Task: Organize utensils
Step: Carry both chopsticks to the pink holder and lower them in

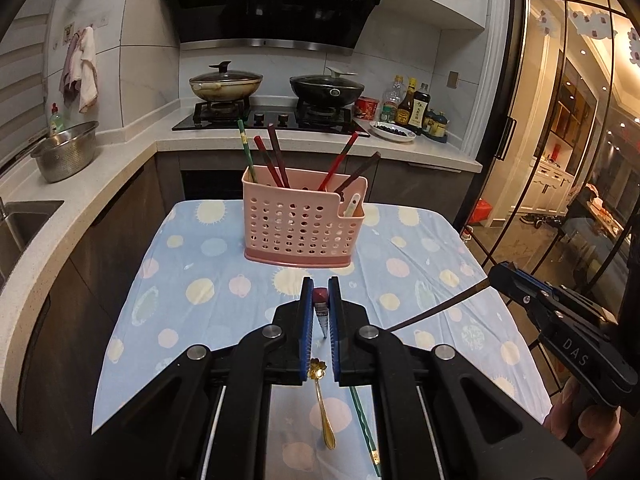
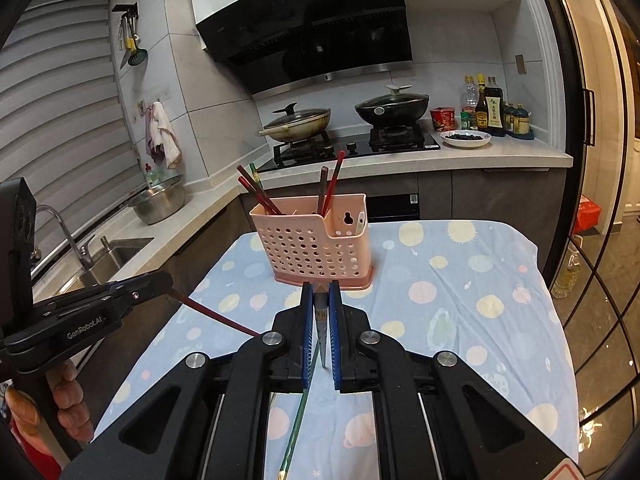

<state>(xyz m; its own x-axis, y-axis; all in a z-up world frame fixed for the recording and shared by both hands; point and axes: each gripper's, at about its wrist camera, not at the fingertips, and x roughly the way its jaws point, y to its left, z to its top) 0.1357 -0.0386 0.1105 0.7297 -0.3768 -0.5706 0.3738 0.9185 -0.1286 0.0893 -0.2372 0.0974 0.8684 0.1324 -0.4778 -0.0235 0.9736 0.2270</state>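
Left tongs (image 1: 321,296) pinched on a red chopstick (image 1: 320,295), seen end-on between the blue pads; in the right wrist view its shaft (image 2: 216,314) slants down from the tips, clear of the cloth. Gold spoon (image 1: 322,404) and green chopstick (image 1: 362,420) lie on the blue dotted cloth of the bench (image 1: 192,280), near edge, just beside each other. Pink perforated holder (image 1: 300,220) stands upright mid-bench, far side, with red, dark and green chopsticks in the main bin and a white utensil in the small right pocket. Right tongs (image 2: 321,300) pinched on a dark chopstick (image 2: 321,320); the left wrist view shows it (image 1: 436,310) angled over the cloth.
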